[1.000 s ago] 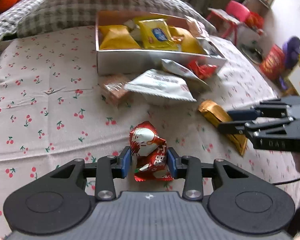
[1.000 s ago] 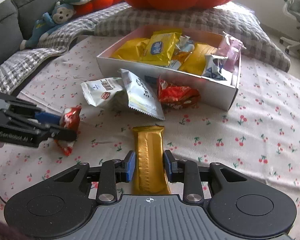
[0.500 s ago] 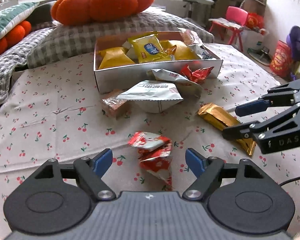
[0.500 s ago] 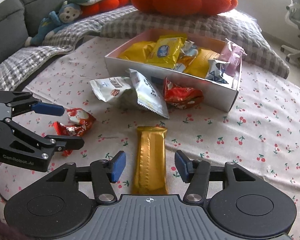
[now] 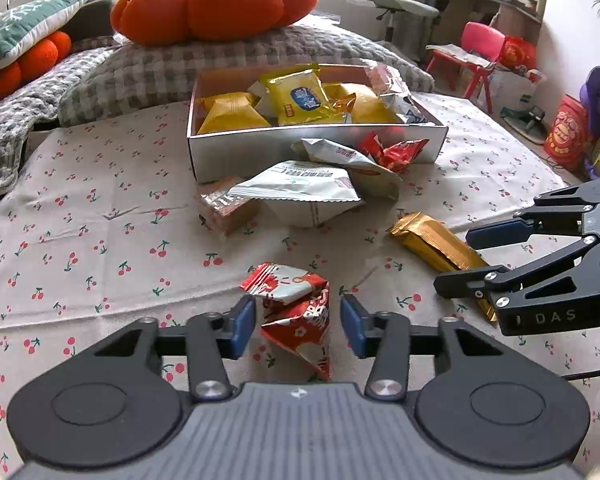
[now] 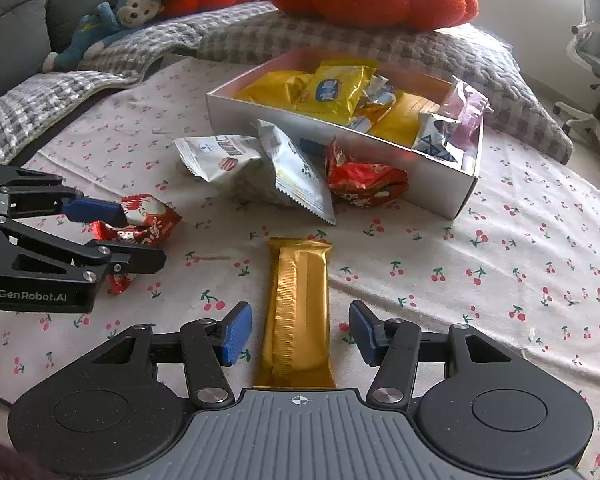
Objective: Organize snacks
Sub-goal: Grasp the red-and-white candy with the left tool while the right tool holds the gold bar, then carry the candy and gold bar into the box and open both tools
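Two packets lie nearest me on the cherry-print cloth [image 5: 80, 216], one between each pair of my jaws. My left gripper [image 5: 298, 326] straddles the crumpled red-and-white packet [image 5: 300, 308]; its jaws have just been closing in around it. The left pad looks to be at the wrapper's edge and the right one stands a little clear, so I judge it not yet gripped. My right gripper [image 6: 300, 334] straddles the gold bar [image 6: 298, 312], which lies lengthwise between the blue pads with cloth showing on both sides; those jaws have just been narrowing slightly but stand apart from the bar, holding nothing.

Farther on, toward the middle of the cloth, more loose snacks wait: a small brown packet [image 5: 226, 210], two white pouches [image 5: 300, 188] overlapping each other, and a red packet [image 6: 364, 184] lying against the front wall of the white box [image 5: 260, 152].

Farthest, near the cloth's far edge, the box already holds a heap of yellow packets [image 5: 296, 96] and a few others.

By my reckoning, the job is partly done: a good share is boxed, but six pieces remain outside, the two under my jaws first in line.
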Demonstrator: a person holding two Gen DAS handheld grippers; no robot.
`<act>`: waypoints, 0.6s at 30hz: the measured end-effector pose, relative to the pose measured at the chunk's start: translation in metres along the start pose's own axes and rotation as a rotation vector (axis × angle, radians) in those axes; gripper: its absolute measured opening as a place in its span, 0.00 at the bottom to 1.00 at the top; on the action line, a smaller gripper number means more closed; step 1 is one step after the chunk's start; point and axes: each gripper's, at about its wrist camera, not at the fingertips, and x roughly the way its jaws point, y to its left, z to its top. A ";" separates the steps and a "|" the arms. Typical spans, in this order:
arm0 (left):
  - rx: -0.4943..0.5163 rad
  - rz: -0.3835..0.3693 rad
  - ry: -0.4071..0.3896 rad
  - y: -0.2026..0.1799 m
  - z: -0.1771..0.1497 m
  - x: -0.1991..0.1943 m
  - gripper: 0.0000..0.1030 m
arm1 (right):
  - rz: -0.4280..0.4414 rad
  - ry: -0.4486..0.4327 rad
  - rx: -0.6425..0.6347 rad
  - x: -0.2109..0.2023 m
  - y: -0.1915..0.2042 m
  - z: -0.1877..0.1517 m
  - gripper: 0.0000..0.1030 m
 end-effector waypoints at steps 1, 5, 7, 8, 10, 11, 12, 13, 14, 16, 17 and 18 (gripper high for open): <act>-0.002 -0.001 0.002 0.000 0.000 0.000 0.36 | -0.002 0.000 0.002 0.000 0.000 0.000 0.48; 0.000 -0.001 0.002 0.001 0.002 -0.001 0.31 | -0.001 0.003 0.002 0.000 0.000 0.000 0.37; -0.006 -0.004 0.003 0.002 0.002 -0.002 0.30 | 0.002 0.002 -0.002 -0.001 0.002 0.001 0.30; -0.008 -0.004 0.007 0.002 0.003 -0.002 0.30 | 0.001 0.001 -0.005 -0.001 0.003 0.001 0.29; -0.009 -0.006 0.009 0.002 0.003 -0.002 0.30 | 0.004 0.001 -0.014 -0.001 0.005 0.002 0.27; -0.010 -0.008 0.011 0.002 0.003 -0.002 0.29 | 0.003 0.000 -0.020 -0.001 0.006 0.002 0.27; -0.009 -0.010 0.014 0.002 0.004 -0.002 0.29 | 0.001 -0.002 -0.023 -0.002 0.007 0.002 0.27; -0.006 -0.017 0.019 0.002 0.005 -0.003 0.29 | -0.001 -0.001 -0.025 -0.002 0.008 0.002 0.27; -0.006 -0.026 0.025 0.002 0.006 -0.003 0.29 | -0.002 0.006 -0.026 -0.002 0.008 0.003 0.27; -0.009 -0.040 0.029 0.003 0.009 -0.006 0.29 | 0.000 0.015 -0.018 -0.004 0.007 0.006 0.27; -0.010 -0.045 0.029 0.004 0.010 -0.007 0.29 | 0.003 0.015 -0.012 -0.005 0.006 0.007 0.27; -0.012 -0.051 0.027 0.005 0.012 -0.009 0.29 | 0.008 0.010 -0.007 -0.008 0.005 0.009 0.27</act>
